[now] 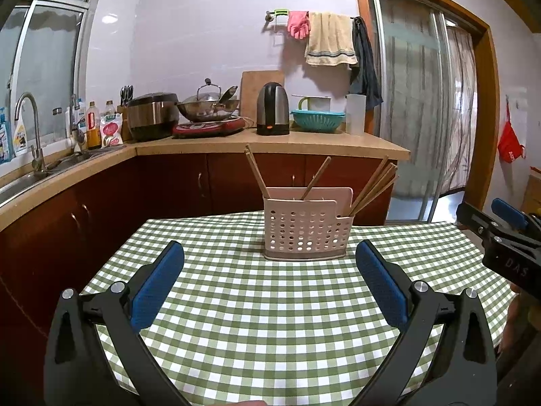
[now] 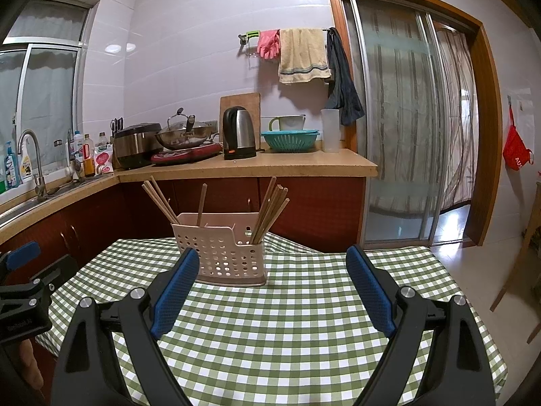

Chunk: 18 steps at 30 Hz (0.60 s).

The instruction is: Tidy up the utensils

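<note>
- A pale pink perforated plastic utensil caddy stands upright on the bench covered with a green-and-white checked cloth, toward its far edge.
- Brown wooden chopsticks stand in the caddy in three groups: a pair leaning left at the left end, a single one near the middle, and a larger bunch leaning right in the right-hand compartment.
- In the right wrist view the same caddy sits just beyond the left blue pad, with the chopsticks fanning out above its rim.
- The left gripper hangs above the cloth, short of the caddy; its blue-padded fingers are spread wide apart with nothing between them.
- The right gripper is likewise over the cloth, its blue-padded fingers wide apart and holding nothing.
- Each gripper shows at the edge of the other's view: the right one at the right edge, the left one at the left edge.
- Behind the bench runs a tan kitchen counter on dark red cabinets, carrying a black-and-steel electric kettle, a steel wok with lid and a teal plastic colander.
</note>
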Motion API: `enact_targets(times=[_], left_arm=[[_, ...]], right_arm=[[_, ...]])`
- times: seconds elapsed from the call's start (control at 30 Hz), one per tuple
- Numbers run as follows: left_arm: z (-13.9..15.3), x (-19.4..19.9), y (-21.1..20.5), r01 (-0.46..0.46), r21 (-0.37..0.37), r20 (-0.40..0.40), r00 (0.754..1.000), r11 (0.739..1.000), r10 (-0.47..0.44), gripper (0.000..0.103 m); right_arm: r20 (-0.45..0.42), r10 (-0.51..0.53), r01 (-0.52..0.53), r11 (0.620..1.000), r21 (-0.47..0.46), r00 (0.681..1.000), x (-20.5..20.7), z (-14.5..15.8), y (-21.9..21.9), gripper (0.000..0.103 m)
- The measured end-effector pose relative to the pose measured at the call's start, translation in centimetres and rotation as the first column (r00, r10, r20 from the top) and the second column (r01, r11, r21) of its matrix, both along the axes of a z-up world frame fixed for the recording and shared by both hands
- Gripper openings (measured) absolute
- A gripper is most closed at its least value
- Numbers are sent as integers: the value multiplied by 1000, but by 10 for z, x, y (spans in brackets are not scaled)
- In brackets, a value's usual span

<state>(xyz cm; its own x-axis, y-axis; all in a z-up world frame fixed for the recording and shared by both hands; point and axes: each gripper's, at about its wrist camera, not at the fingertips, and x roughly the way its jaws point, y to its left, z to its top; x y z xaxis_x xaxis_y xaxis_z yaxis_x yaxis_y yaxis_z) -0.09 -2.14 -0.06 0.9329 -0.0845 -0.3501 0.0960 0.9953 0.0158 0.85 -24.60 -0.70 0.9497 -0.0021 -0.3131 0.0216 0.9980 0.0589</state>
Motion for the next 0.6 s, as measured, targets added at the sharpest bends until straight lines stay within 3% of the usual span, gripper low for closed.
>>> enact_targets(times=[0.4, 0.6], left_arm=[[-8, 15, -5, 30, -16, -10, 999, 999, -30, 99], [-33, 51, -3, -11, 18, -76, 997, 1000, 12, 99]], right_arm=[[-27, -6, 6, 1000, 5, 1000, 7, -18, -6, 86], [-73, -37, 38, 999, 10, 997, 31, -35, -20, 86]])
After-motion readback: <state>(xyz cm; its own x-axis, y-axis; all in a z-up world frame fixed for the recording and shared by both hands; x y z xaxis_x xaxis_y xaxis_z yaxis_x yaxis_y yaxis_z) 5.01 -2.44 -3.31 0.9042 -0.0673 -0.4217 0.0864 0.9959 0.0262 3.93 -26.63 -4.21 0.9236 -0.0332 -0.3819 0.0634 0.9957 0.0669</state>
